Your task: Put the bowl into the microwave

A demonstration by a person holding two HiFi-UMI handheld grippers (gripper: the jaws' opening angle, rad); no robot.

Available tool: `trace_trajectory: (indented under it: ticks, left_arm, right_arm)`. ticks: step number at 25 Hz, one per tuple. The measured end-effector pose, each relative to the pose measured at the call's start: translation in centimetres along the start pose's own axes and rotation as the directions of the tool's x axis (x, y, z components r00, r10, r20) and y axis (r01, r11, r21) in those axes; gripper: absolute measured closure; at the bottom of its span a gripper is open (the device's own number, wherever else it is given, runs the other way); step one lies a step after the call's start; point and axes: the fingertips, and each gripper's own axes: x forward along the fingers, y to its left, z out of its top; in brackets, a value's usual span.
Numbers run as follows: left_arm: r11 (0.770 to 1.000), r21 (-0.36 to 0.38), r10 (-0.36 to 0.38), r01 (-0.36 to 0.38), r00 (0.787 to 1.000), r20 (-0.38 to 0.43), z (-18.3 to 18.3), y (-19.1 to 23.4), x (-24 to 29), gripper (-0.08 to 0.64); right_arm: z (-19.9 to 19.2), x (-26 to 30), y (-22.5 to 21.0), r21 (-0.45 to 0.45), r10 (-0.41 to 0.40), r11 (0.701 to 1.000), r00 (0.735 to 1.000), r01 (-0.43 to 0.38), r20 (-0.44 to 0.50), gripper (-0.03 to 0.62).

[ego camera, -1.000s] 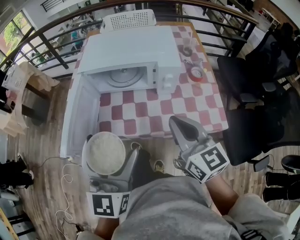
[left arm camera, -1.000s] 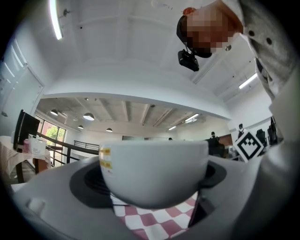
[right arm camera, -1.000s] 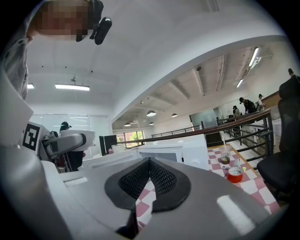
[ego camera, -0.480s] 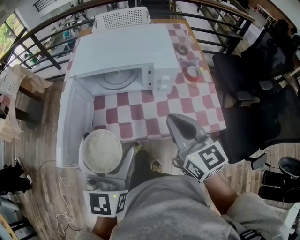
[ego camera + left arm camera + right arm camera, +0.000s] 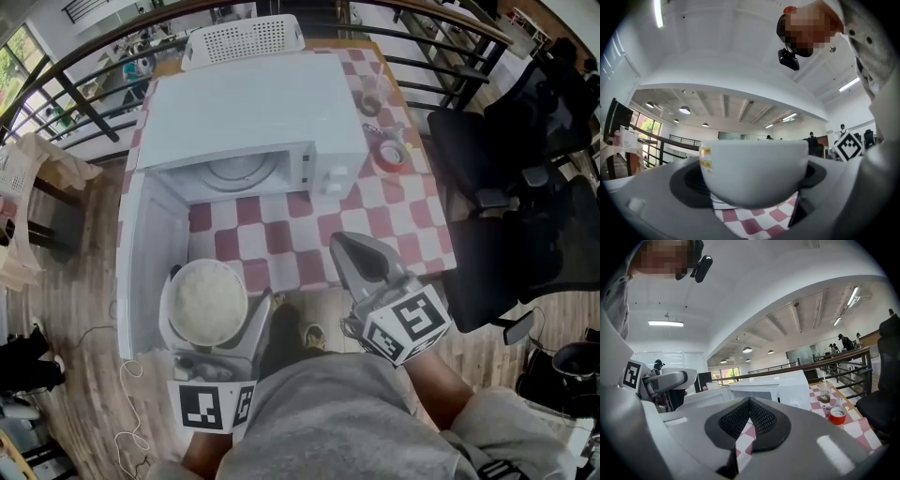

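While the bowl [image 5: 202,298] hangs off the worktop's [image 5: 394,216] near-left corner, just beside the open door [image 5: 150,253] of the microwave [image 5: 253,122], we judge a clipped door edge or cavity lip the main hazard; a knock could tip it from the grip.

Left tool [image 5: 212,311]: jaws spread wide, clamped on the bowl's sides.

Right tool [image 5: 345,246]: jaws together, empty, over the near edge.

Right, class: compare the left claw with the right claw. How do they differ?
The left claw is clamped on a white bowl; the right claw is shut on nothing, pads meeting. The left claw sits beside the open microwave door; the right claw is over the checked table's near edge. Both point toward the microwave.
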Motion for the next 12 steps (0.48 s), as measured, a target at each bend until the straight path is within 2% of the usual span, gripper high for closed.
trace_trajectory:
  ticks: [12]
  left_arm:
    - [0.999,-0.033,-0.034,0.033,0.999,-0.029,-2.2,3.8,5.2,0.046]
  right_arm:
    - [0.0,6.1,-0.9,0.002,-0.008,1.000,0.999,0.008,-0.043,0.592]
